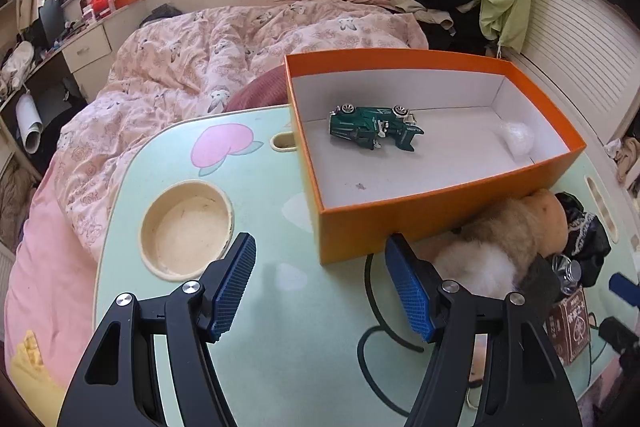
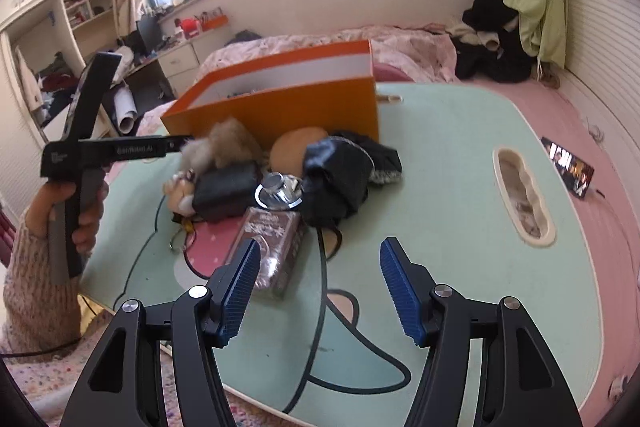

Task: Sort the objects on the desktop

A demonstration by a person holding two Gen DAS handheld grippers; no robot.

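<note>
Car [image 1: 374,127] on its side in box [image 1: 440,215], lengthwise left-right | both fingers released, empty

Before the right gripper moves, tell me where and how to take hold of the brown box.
Grip the brown box across its two long sides near the end closest to the right gripper, coming straight from above. It lies flat on the table; its far end touches the glass bottle, so that end is crowded.

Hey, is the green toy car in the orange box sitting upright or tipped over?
Tipped over. The green toy car lies on its side in the orange box, its wheels pointing sideways.
</note>
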